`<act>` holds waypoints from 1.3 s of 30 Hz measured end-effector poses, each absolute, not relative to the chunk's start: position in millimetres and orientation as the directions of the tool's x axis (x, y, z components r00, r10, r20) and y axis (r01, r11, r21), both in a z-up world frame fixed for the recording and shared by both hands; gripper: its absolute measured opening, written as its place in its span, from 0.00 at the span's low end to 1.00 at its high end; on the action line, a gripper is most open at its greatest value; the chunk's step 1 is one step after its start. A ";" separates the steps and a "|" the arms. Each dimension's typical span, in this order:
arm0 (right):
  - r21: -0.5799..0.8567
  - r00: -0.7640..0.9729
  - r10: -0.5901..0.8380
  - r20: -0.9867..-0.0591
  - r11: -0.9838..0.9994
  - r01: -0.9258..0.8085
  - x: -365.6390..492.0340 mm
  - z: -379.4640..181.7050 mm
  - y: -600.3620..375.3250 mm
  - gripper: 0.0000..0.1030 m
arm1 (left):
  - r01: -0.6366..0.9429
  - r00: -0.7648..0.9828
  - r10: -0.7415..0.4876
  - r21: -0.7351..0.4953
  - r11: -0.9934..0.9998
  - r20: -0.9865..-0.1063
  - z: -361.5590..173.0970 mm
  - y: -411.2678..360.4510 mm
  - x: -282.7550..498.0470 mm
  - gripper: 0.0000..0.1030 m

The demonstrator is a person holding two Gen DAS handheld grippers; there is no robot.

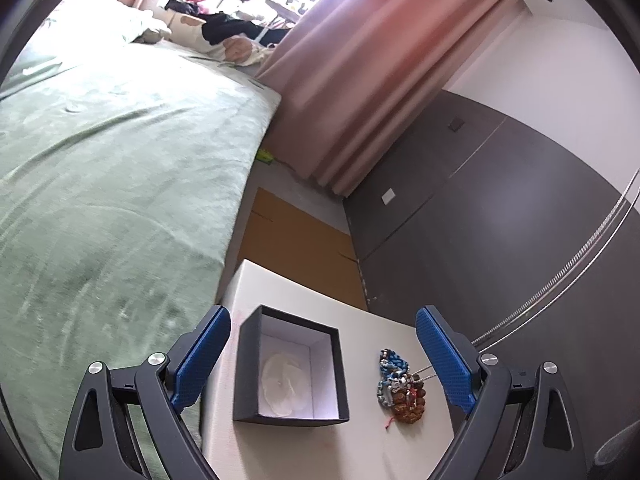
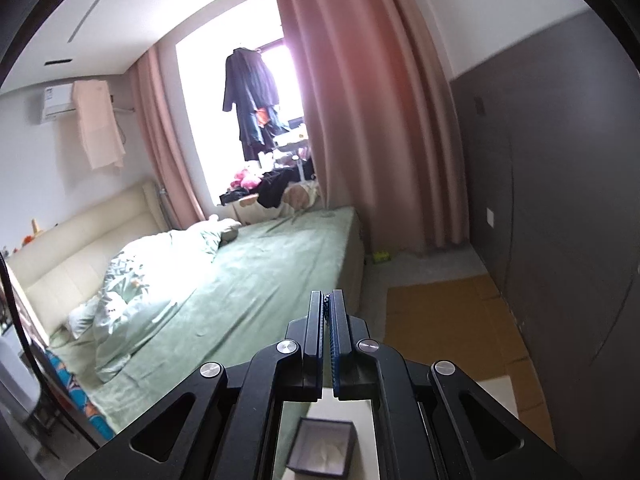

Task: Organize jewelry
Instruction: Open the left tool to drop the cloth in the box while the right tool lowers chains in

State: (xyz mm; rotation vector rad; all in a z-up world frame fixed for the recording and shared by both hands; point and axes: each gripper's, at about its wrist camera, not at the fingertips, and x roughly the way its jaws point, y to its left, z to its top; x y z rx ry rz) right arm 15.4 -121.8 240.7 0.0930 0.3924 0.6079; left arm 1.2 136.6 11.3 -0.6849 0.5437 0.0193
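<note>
In the left wrist view, an open black jewelry box (image 1: 290, 368) with a white lining sits on a white table (image 1: 304, 448). A pale round piece (image 1: 282, 384) lies inside it. To its right lies a pile of jewelry (image 1: 400, 386): blue braided bracelets, amber beads and a thin silver chain (image 1: 560, 272) that rises up to the right. My left gripper (image 1: 322, 356) is open and empty, its blue fingers on either side of the box and pile. My right gripper (image 2: 329, 304) is shut, raised above the table; the box (image 2: 322, 450) shows below it. The chain is not visible between its pads.
A bed with a green cover (image 1: 100, 184) stands left of the table. Brown cardboard (image 1: 300, 248) lies on the floor behind the table. A dark grey wall panel (image 1: 500, 220) and pink curtains (image 1: 360, 80) are to the right and behind.
</note>
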 end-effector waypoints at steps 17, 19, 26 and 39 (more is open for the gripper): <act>0.195 0.667 0.640 -0.381 0.761 -0.619 18.3 219.8 -60.5 0.04 | -0.245 0.879 -0.107 -0.631 0.736 -0.466 10.1 169.6 -8.7 0.91; 0.200 0.650 0.646 -0.400 0.754 -0.626 20.6 210.2 -52.8 0.04 | -0.250 0.878 -0.102 -0.629 0.736 -0.467 9.7 169.8 -8.7 0.91; 0.247 0.580 0.651 -0.489 0.741 -0.624 36.9 157.3 -40.2 0.04 | -0.257 0.886 -0.079 -0.625 0.737 -0.458 13.5 170.4 -14.4 0.91; 0.338 0.537 0.612 -0.581 0.781 -0.524 58.8 81.5 -93.1 0.61 | -0.264 0.867 -0.081 -0.592 0.761 -0.491 11.5 158.2 -5.2 0.91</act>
